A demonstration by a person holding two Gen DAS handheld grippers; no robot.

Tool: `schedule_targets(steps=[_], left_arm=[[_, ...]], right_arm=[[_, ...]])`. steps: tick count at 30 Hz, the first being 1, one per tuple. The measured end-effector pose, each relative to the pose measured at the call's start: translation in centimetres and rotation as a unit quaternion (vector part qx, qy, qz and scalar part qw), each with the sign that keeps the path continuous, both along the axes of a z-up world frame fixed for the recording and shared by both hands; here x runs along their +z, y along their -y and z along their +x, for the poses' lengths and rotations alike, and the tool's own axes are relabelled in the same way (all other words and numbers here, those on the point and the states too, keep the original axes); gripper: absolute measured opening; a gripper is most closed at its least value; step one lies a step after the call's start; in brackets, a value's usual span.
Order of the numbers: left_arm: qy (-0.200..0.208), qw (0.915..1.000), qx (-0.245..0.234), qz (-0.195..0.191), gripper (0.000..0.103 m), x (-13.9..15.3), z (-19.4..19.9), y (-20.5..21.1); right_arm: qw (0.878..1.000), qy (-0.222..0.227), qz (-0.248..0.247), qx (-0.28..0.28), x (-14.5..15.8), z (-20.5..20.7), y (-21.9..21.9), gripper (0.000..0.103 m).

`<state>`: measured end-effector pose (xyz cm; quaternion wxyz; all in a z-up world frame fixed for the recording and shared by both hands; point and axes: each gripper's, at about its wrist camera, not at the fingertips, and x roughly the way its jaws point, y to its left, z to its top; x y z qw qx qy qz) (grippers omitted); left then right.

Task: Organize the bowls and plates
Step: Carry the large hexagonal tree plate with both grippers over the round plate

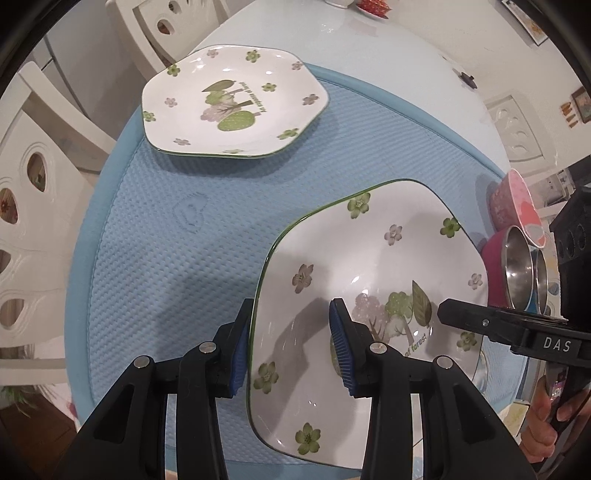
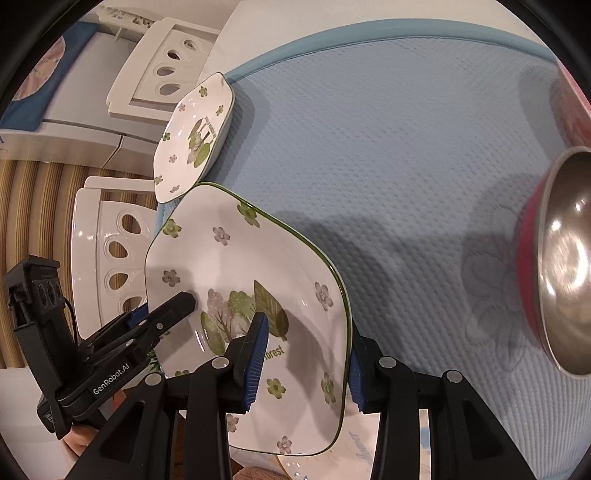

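Note:
A white flowered plate with a green rim [image 1: 369, 266] [image 2: 251, 266] is tilted above the blue mat. My left gripper [image 1: 288, 350] straddles its left rim, one pad under the edge, one pad on its face. My right gripper [image 2: 306, 365] straddles the opposite rim in the same way. Both sets of jaws look wider than the rim. A second, hexagonal flowered plate [image 1: 232, 99] [image 2: 195, 136] lies flat on the mat's far left corner. Pink steel-lined bowls [image 1: 517, 258] [image 2: 557, 258] sit at the right.
The blue textured mat [image 1: 166, 240] [image 2: 388, 147] covers a white table [image 1: 332, 37]. White chairs [image 1: 33, 206] [image 2: 110, 258] stand along the left side. Small items sit at the table's far end [image 1: 373, 5]. Another plate's rim [image 2: 295, 467] shows below the tilted one.

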<state>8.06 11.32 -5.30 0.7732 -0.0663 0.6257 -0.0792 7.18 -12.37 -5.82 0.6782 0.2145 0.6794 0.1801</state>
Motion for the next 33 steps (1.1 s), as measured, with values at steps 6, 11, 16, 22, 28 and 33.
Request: schedule_targets(steps=[6,11,16,22,28,33], left_arm=[[0.003,0.9999,-0.010,-0.001,0.036,0.5,-1.5,1.6],[0.004,0.9998,-0.019,0.000,0.036,0.5,-2.7,3.8],[-0.006,0.9999,-0.015,-0.004,0.036,0.1,-4.5,5.3],[-0.022,0.9997,-0.001,-0.013,0.036,-0.8,-7.1,6.5],[-0.031,0.9994,0.000,-0.015,0.036,-1.3,-8.9,7.7],[-0.034,0.9993,0.007,-0.016,0.036,-1.7,-10.2,8.0]], right_arm=[[1.000,-0.004,0.000,-0.007,0.2,-2.0,1.7,0.040],[1.000,-0.009,-0.002,-0.014,-0.1,-3.8,3.6,0.040],[1.000,-0.012,-0.006,-0.015,-0.3,-5.5,5.2,0.040],[1.000,-0.012,-0.013,-0.005,-0.6,-7.0,6.8,0.040],[1.000,-0.016,-0.020,0.003,-1.1,-8.2,8.1,0.042],[0.999,-0.024,-0.017,0.011,-1.8,-9.1,8.8,0.041]])
